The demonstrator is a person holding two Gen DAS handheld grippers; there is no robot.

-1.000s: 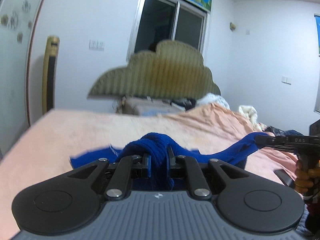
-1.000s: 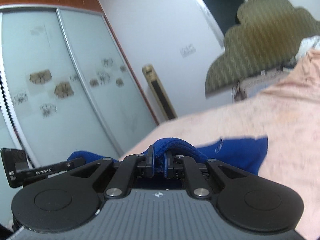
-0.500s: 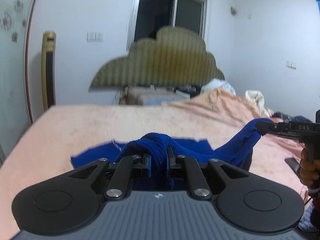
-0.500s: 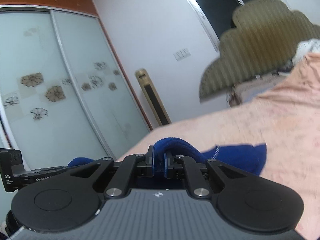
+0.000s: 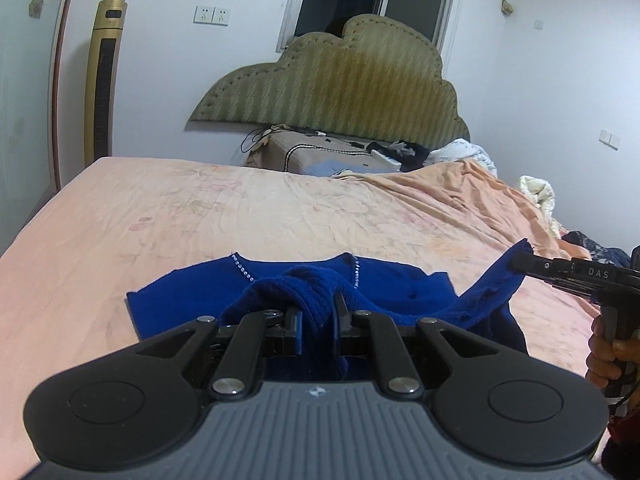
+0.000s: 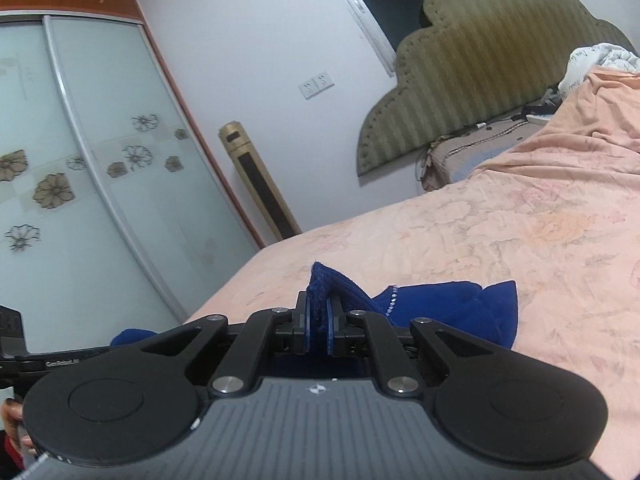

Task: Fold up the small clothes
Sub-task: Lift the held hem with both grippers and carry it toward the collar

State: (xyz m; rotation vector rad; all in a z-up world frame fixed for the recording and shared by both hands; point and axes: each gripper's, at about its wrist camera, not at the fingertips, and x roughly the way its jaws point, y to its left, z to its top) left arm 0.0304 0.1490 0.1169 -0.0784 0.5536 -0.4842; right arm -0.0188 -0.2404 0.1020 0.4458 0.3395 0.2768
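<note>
A small blue knit garment (image 5: 400, 284) with rhinestone trim lies on the pink bedsheet (image 5: 224, 216), its far part flat. My left gripper (image 5: 317, 314) is shut on a bunched fold of its near edge. My right gripper (image 6: 317, 316) is shut on another corner of the garment (image 6: 452, 308) and holds it lifted. The right gripper also shows in the left wrist view (image 5: 520, 258), at the right, with the blue cloth stretched up to it. The left gripper's body shows at the lower left of the right wrist view (image 6: 48, 360).
An olive padded headboard (image 5: 340, 80) and a pile of bedding and clothes (image 5: 404, 152) stand at the bed's far end. A gold tower fan (image 5: 105, 76) stands by the wall on the left. Glass wardrobe doors (image 6: 80, 184) are left of the bed.
Both grippers have lowered and tipped toward the bed with the cloth still held. More of the garment now lies flat on the sheet, and its rhinestone neckline shows.
</note>
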